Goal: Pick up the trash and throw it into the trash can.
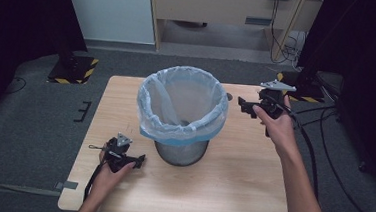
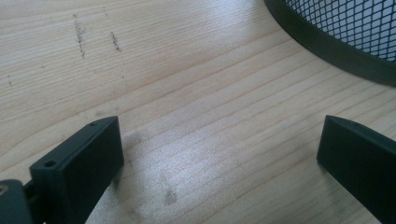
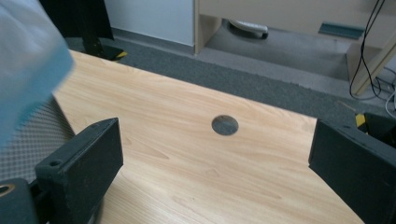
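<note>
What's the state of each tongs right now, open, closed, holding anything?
Left tongs: open, empty, low over the table beside the mesh bin.
Right tongs: open, empty, next to the bin liner.

Jaws apart, mesh bin [image 2: 355, 32] beyond.

bin [image 1: 181, 135] set mid-table [image 1: 240, 190] | liner [image 1: 181, 105] held in bin | left gripper [image 1: 139, 160] placed left-front of bin | right gripper [image 1: 241, 104] placed right of bin

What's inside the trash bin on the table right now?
The mesh trash bin is lined with a pale blue plastic bag folded over its rim. The bag's inside looks empty from the high view, though the very bottom is dim and partly hidden by the near rim.
</note>
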`<state>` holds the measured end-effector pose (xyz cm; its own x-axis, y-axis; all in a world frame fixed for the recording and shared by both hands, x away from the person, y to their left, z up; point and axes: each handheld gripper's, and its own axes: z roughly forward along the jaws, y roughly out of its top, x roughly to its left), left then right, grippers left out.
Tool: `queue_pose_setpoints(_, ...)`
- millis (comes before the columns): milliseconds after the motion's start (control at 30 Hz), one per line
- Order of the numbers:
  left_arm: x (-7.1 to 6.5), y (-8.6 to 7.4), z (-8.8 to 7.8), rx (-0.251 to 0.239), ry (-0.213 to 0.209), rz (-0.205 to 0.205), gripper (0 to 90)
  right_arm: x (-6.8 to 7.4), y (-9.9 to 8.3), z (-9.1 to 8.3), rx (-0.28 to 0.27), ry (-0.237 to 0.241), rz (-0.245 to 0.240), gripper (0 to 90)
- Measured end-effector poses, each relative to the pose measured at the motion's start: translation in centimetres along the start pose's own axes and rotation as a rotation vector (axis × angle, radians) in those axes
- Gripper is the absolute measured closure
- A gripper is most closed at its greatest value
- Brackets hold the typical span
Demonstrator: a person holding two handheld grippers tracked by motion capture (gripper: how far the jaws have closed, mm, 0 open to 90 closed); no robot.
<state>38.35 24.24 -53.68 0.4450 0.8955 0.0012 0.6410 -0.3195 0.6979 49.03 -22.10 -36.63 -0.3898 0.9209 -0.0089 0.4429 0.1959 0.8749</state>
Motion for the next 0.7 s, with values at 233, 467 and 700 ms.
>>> queue_pose_setpoints(233, 0.0, 0.0, 0.0, 0.0, 0.0, 0.0, 0.0, -0.5, -1.9, 1.3, 0.027, -0.011, 0.012, 3.3)
queue_pose_setpoints(467, 0.0, 0.0, 0.0, 0.0, 0.0, 0.0, 0.0, -0.5, -3.2, 2.3, 0.052, -0.013, 0.005, 3.4)
queue_pose_setpoints(700, 0.0, 0.0, 0.0, 0.0, 0.0, 0.0, 0.0, -0.4, -5.1, 3.4, 0.092, -0.01, 0.004, 3.8)
